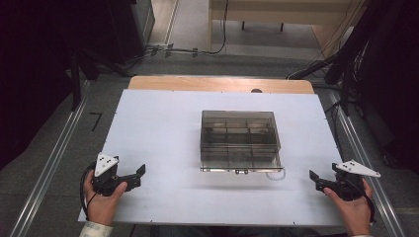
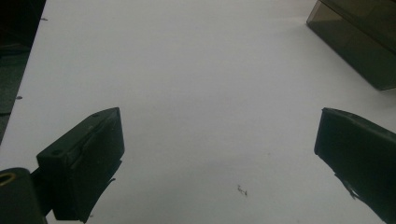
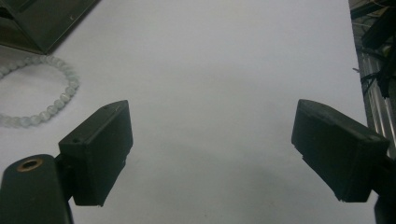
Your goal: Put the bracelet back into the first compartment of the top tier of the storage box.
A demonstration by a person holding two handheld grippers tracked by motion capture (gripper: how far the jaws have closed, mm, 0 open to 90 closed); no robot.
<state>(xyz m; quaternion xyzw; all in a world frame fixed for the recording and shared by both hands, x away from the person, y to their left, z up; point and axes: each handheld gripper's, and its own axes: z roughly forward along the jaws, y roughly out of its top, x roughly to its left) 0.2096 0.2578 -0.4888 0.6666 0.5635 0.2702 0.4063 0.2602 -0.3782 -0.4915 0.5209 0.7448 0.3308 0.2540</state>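
1. Left tongs (image 1: 132,177): near-left of the box, held low over the bench; jaws spread, nothing between them. Likely a ready pose.
2. Right tongs (image 1: 318,181): near-right of the box, mirroring the left; jaws spread, empty, angled inward toward the box.
3. Bench (image 1: 158,133): white sheet, bare on both sides of the box; wide open room for either hand to come in. Near edge lies just behind the hands.
4. Bracelet (image 3: 42,100): pale beads, lying flat just beside the box's near-right corner, closest to the right tongs; probably the item to be stowed.
5. Box (image 1: 240,140): smoky clear organiser with compartments, mid-bench; whether a lid covers it cannot be told. Far bench edge well beyond.
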